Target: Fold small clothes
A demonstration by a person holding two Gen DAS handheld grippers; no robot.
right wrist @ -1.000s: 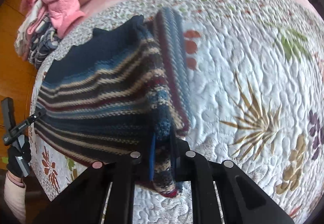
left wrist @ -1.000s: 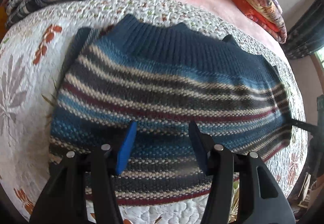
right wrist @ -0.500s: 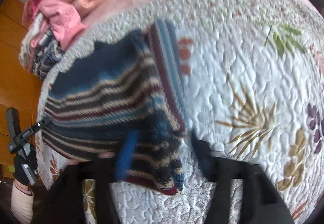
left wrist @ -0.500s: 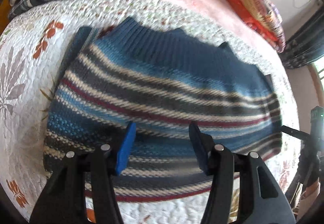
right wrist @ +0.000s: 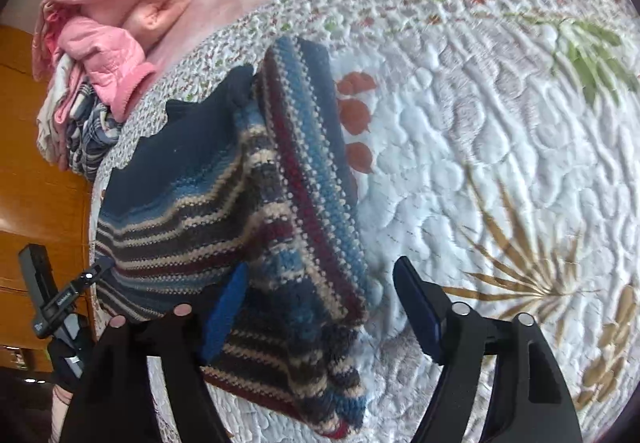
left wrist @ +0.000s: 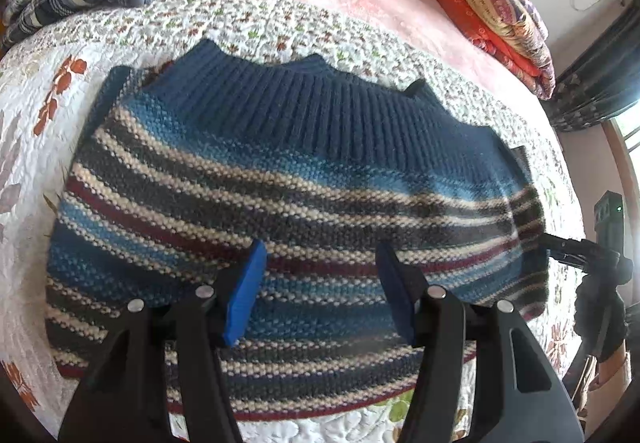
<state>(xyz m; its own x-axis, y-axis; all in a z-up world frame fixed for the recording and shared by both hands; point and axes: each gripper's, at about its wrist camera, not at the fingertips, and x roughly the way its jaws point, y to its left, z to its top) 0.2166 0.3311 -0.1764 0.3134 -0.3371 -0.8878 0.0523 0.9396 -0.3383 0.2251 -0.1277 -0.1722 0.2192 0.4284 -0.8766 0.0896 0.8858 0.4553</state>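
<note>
The striped sweater (left wrist: 288,203) lies on the quilt (right wrist: 500,171), close to its near edge, one sleeve folded across its body. Left gripper (left wrist: 320,283) hangs over the knit, fingers spread wide, holding nothing. Right gripper (right wrist: 320,307) is spread too, over the sweater's folded edge. A pile of pink clothes (right wrist: 116,11) sits at the quilt's far side.

Bright soft daylight, faint shadows, heavy fisheye bending, dark vignetted corners, slight blur towards edges
</note>
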